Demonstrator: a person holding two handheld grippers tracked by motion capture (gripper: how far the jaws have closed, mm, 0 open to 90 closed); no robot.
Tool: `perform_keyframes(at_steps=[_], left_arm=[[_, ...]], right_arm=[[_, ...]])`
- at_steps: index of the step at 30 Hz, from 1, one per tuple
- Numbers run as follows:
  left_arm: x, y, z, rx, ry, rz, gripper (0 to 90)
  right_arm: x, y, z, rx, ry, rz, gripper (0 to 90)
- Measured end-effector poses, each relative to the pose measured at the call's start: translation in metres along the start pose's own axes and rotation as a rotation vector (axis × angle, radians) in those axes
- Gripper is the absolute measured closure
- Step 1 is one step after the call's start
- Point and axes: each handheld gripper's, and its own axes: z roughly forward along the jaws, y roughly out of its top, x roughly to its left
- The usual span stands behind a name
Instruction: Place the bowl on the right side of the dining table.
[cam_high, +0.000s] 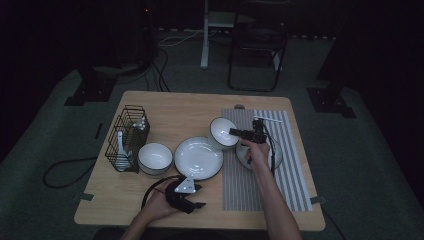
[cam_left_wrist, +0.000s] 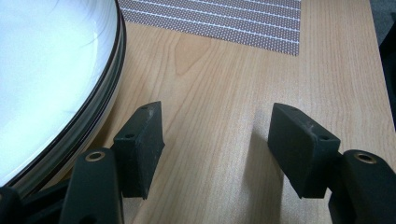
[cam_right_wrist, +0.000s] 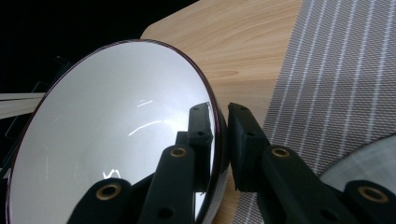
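Note:
My right gripper (cam_high: 234, 132) is shut on the rim of a white bowl (cam_high: 220, 131), which hangs tilted at the left edge of the striped mat (cam_high: 285, 165). In the right gripper view one jaw sits inside the bowl (cam_right_wrist: 116, 140) and the other outside, with the right gripper (cam_right_wrist: 219, 109) pinching the dark-edged rim. Near the table's front edge, below the large white plate (cam_high: 198, 157), my left gripper (cam_high: 200, 196) rests open. In its own view the left gripper (cam_left_wrist: 217, 116) has bare wood between the jaws and the plate (cam_left_wrist: 46, 70) just to the left.
A black wire rack (cam_high: 127, 137) with spoons stands at the left, and a small white bowl (cam_high: 155, 157) sits beside it. Another white dish (cam_high: 272, 159) lies on the mat under my right hand. The mat (cam_left_wrist: 210, 18) lies ahead of the left gripper.

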Motion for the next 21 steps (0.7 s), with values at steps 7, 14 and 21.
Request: perform_keyframes(at_steps=[7,14,21], left_arm=[[0.000,0.000,0.000,0.000,0.000,0.000,36.7],[0.000,0.000,0.000,0.001,0.000,0.001,36.7],[0.000,0.000,0.000,0.000,0.001,0.000,36.7]], right_arm=[[-0.008,0.000,-0.008,-0.014,-0.014,0.015,80.7],[-0.017,-0.002,-0.016,-0.024,-0.031,0.032,80.7],[-0.024,-0.004,-0.021,-0.031,-0.041,0.044,80.7]])
